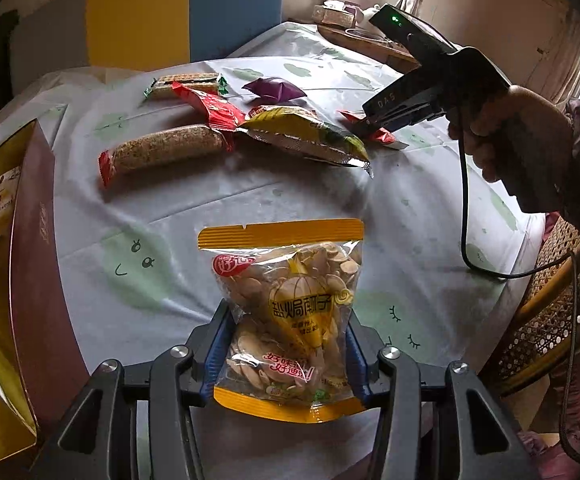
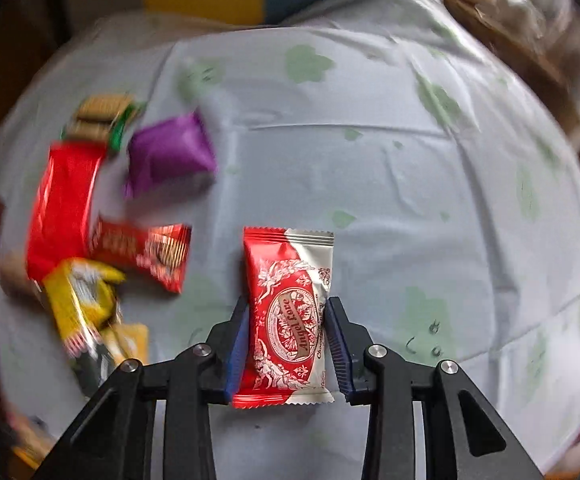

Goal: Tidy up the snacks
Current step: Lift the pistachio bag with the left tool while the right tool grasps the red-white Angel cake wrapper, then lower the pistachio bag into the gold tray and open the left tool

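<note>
My left gripper [image 1: 286, 312] is shut on a clear seed bag [image 1: 290, 304] with yellow bands, held by its sides just above the tablecloth. My right gripper [image 2: 288, 308] points steeply down, and its blue pads press both sides of a red-and-white chocolate packet [image 2: 286, 312]. The left wrist view shows that gripper [image 1: 364, 122] in a hand at the right, over the same packet [image 1: 384, 136]. Loose snacks lie in a cluster: a long sesame bar [image 1: 162, 148], a yellow bag [image 1: 310, 136], a red packet [image 1: 210, 108], a purple packet [image 2: 170, 152] and a biscuit pack [image 1: 186, 82].
An open brown and gold box [image 1: 30, 240] stands at the table's left edge. A wooden tray [image 1: 370, 40] with boxes sits at the back right. A wicker chair [image 1: 550, 320] stands right of the table. A black cable [image 1: 466, 220] hangs from the right gripper.
</note>
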Available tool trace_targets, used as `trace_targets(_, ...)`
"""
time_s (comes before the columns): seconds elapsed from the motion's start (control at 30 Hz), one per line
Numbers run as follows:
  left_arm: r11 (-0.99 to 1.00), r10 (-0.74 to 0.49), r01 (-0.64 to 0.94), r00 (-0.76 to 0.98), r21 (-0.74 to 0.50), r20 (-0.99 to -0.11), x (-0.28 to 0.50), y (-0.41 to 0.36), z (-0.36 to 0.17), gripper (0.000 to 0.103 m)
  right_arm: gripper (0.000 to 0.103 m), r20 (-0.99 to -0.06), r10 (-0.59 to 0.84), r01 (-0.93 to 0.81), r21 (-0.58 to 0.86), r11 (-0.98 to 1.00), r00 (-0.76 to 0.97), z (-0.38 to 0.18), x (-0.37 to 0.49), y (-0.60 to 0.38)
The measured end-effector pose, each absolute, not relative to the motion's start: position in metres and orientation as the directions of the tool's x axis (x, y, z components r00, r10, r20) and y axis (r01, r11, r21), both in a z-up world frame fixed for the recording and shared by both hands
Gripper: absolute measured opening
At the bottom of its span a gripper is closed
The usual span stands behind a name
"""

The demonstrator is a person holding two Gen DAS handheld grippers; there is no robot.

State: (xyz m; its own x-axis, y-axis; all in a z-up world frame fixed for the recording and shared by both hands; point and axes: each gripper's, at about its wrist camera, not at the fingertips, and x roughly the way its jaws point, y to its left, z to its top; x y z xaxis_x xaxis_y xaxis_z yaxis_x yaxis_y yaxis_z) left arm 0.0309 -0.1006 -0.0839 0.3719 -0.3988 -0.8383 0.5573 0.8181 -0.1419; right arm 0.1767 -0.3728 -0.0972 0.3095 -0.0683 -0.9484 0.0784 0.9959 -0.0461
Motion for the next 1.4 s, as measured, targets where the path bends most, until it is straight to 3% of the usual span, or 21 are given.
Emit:
trace_targets(0.23, 0.819, -0.385, 0.561, 0.387, -0.117, -0.838, 0.028, -0.102, -0.077, 0.05, 0.038, -0.93, -0.07, 0.049, -0.056, 0.997, 0.361, -0.098, 0.169, -0.377)
trace_targets(0.37, 0.815, -0.435, 0.562, 0.432, -0.142, -0.79, 0.023, -0.091, -0.048, 0.05, 0.037, -0.923, -0.107, 0.035, -0.101, 0.994, 0.37, -0.102, 0.163, -0.368)
trace_targets(0.47, 0.841, -0.48, 0.491, 0.482, -0.227, -0.733, 0.03, -0.059, -0.018, 0.05, 0.036, -0.921, -0.116, 0.022, -0.116, 0.993, 0.371, -0.101, 0.162, -0.36)
trace_targets(0.6, 0.905, -0.422, 0.314, 0.59, -0.286, -0.688, 0.052, -0.002, 0.011, 0.05, 0.036, -0.918, -0.133, 0.01, -0.14, 0.99, 0.374, -0.1, 0.158, -0.353)
trace_targets(0.83, 0.965, -0.183, -0.036, 0.624, -0.261, -0.76, 0.115, 0.092, 0.002, 0.05, 0.036, -0.918, -0.136, 0.005, -0.145, 0.989, 0.373, -0.1, 0.155, -0.352)
trace_targets(1.07, 0.955, -0.043, -0.222, 0.555, -0.197, -0.831, 0.166, 0.131, -0.031, 0.05, 0.035, -0.912, -0.154, -0.021, -0.175, 0.984, 0.381, -0.098, 0.155, -0.344)
trace_targets(1.33, 0.955, -0.012, -0.257, 0.465, -0.148, -0.885, 0.198, 0.137, -0.067, 0.052, 0.035, -0.91, -0.161, -0.038, -0.189, 0.981, 0.383, -0.096, 0.151, -0.338)
trace_targets(1.4, 0.96, -0.016, -0.239, 0.471, -0.145, -0.882, 0.202, 0.135, -0.067, 0.061, 0.035, -0.91, -0.16, -0.04, -0.19, 0.981, 0.383, -0.095, 0.15, -0.337)
